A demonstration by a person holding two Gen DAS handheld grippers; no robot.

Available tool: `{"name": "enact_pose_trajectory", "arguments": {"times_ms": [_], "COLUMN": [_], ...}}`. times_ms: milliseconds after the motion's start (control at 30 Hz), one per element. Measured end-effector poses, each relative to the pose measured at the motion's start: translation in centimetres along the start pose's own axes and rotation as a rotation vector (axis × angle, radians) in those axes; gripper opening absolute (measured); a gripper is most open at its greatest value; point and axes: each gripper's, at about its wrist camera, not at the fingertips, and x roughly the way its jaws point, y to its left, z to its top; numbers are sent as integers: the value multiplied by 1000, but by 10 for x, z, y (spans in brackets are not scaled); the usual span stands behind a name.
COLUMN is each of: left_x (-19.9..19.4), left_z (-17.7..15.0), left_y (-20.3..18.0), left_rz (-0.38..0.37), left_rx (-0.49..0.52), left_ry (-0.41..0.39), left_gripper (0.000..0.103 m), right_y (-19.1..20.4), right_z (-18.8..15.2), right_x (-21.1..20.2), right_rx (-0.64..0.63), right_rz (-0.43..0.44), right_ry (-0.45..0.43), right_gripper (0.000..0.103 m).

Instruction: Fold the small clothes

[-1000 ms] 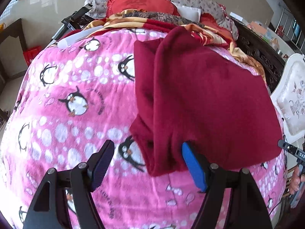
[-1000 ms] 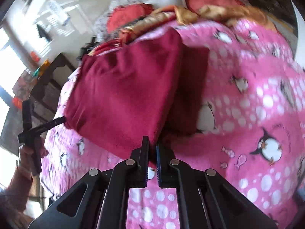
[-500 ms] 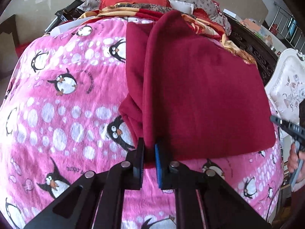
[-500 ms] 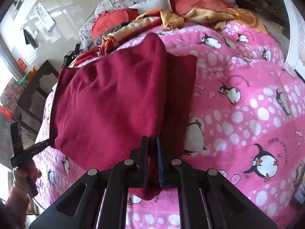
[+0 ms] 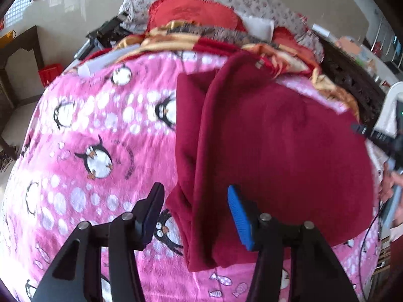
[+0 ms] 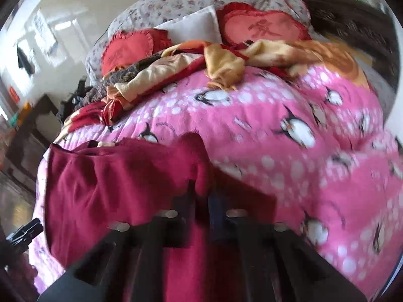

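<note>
Presently on view, item by item.

Maroon garment (image 5: 277, 156): fleece-like, folded over itself, lying on the pink penguin blanket (image 5: 83, 130); fills the centre and right of the left wrist view, with a narrower under-layer showing along its left edge. In the right wrist view it occupies the lower left, part raised and creased.

Left gripper (image 5: 195, 210): lower centre of its view, jaws spread wide, blue pad on the right finger, dark pad on the left. The garment's near left edge lies between the fingers, unclamped.

Right gripper (image 6: 201, 196): bottom centre of its view, blurred; jaws drawn close with maroon cloth pinched between them. Also seen at the right edge of the left wrist view, by the garment's right side.

Red heart cushions (image 6: 262, 29): two, upper centre of the right wrist view, against a floral pillow (image 6: 181, 0).

Orange and red patterned cloth (image 6: 226, 60): crumpled, along the blanket's far edge.

Dark carved woodwork (image 5: 352, 75): upper right of the left wrist view.
</note>
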Motion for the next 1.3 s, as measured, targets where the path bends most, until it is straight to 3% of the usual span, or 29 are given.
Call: {"name": "enact_pose_trajectory", "arguments": {"times_ms": [67,167,233,333,467,567,633,800,1000,1167,1233,1300], "left_x": [11,19,19,17,13,10,8,6,7,12,13,13], "left_z": [-4,-7,-8,-8,-8,-11,-14,-18,-18,-15,-15,-14], "left_y": [2,9,12,11,11,12,12,12,13,18,21,23], "left_rz": [22,9,2,3,9,17,20,34,32,8,-1,-8], "left_rx": [-12,-58,-72,-66,-64,-73,-79,-73,-63,-77,-83,-85], "left_ry": [25,30,30,28,18,15,14,10,7,4,4,3], "left_gripper": [56,58,59,60,60,60,61,64,67,69,71,71], "right_y": [5,1,-5,-8,11,66,104,209,275,283,282,287], "right_z": [8,12,8,12,14,14,13,5,2,5,7,8], "right_x": [-3,14,26,8,-25,-31,-23,21,78,113,118,115], "right_rx": [-32,-53,-55,-27,22,-54,-107,-271,-297,-242,-220,-279], "right_rz": [-32,-107,-122,-108,13,210,282,345,291,209,211,168], "right_ry": [-48,-28,5,-14,-56,-15,29,122,218,268,264,214], "right_gripper": [0,0,0,0,2,8,8,9,9,9,5,0]}}
